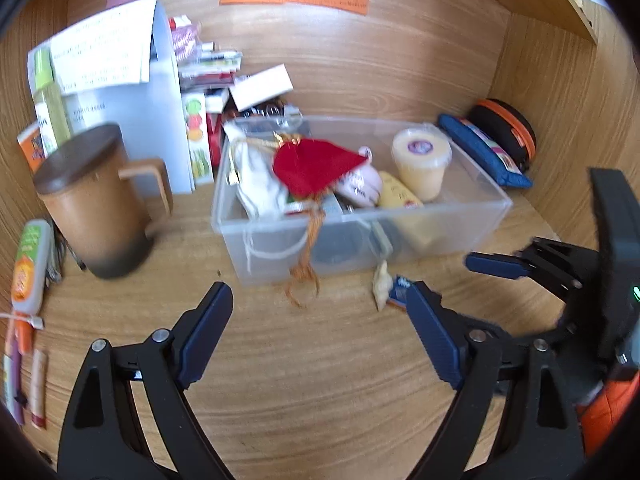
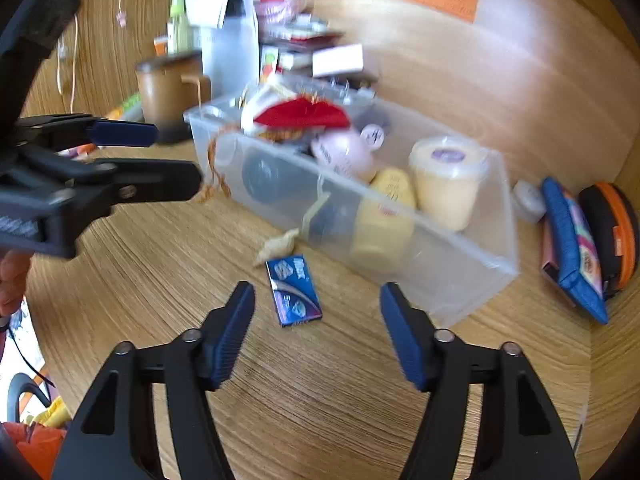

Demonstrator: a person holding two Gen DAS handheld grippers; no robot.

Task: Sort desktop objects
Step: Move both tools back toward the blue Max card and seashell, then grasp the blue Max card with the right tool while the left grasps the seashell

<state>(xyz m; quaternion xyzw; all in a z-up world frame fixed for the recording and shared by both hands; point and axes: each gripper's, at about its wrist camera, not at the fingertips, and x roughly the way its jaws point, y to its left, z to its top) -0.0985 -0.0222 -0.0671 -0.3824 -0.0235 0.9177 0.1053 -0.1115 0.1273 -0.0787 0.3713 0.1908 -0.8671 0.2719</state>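
Note:
A clear plastic box point(image 1: 472, 216) point(image 2: 472, 280) stands on the wooden desk, holding a red pouch point(image 1: 312, 166) point(image 2: 304, 114), a white drawstring bag point(image 1: 256, 178), a cream cup point(image 1: 422, 160) point(image 2: 448, 180), a yellow tube point(image 2: 390, 216) and a pink item point(image 2: 344, 152). A small blue packet point(image 2: 294, 290) point(image 1: 400, 290) and a crumpled beige scrap point(image 2: 278, 245) point(image 1: 381, 284) lie on the desk in front of the box. My left gripper point(image 1: 320, 306) is open and empty, short of the box. My right gripper point(image 2: 318, 308) is open and empty, just above the blue packet.
A brown lidded mug point(image 1: 96, 200) point(image 2: 170, 88) stands left of the box, with papers and cartons point(image 1: 120, 92) behind it. Pens and a green tube point(image 1: 28, 264) lie at far left. A blue pouch point(image 2: 572, 244) and a black-orange case point(image 2: 612, 232) lean in the right corner.

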